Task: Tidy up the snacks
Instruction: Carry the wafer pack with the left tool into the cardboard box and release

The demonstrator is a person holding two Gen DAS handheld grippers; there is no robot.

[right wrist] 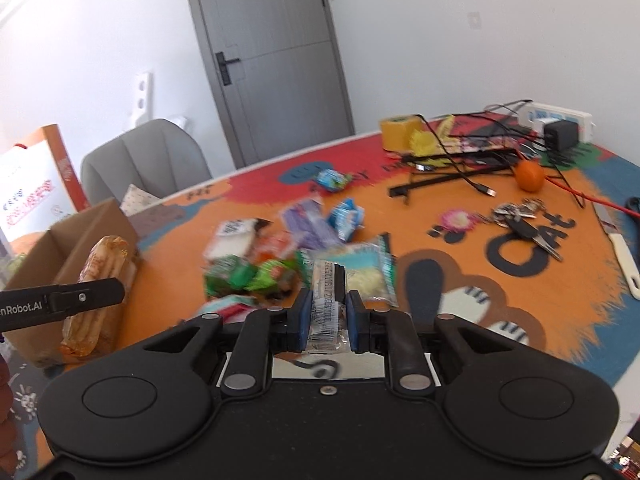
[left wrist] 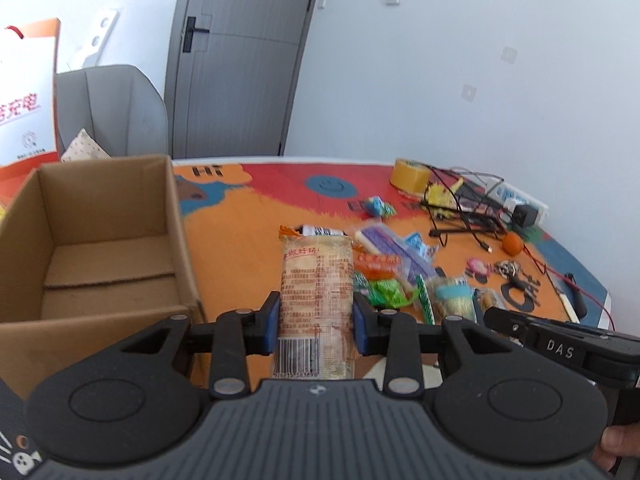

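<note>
My left gripper [left wrist: 316, 320] is shut on a long cracker pack [left wrist: 318, 288] with a barcode end, held above the table just right of the open cardboard box [left wrist: 100, 240]. The same pack shows in the right wrist view [right wrist: 102, 292] beside the box [right wrist: 72, 236]. My right gripper [right wrist: 328, 316] is shut on a clear snack packet [right wrist: 352, 276] with a light-blue label and barcode flap. A pile of loose snacks [right wrist: 280, 248] lies on the orange mat in front of it, green, purple and blue wrappers among them.
Yellow tape roll [left wrist: 410, 176], tangled black cables [left wrist: 464, 208], a power strip [right wrist: 560, 118], an orange ball [right wrist: 530, 176], keys [right wrist: 524, 220] and a white knife [right wrist: 624, 256] lie on the mat's right side. A grey chair [right wrist: 148, 156] and paper bag [left wrist: 28, 92] stand behind the box.
</note>
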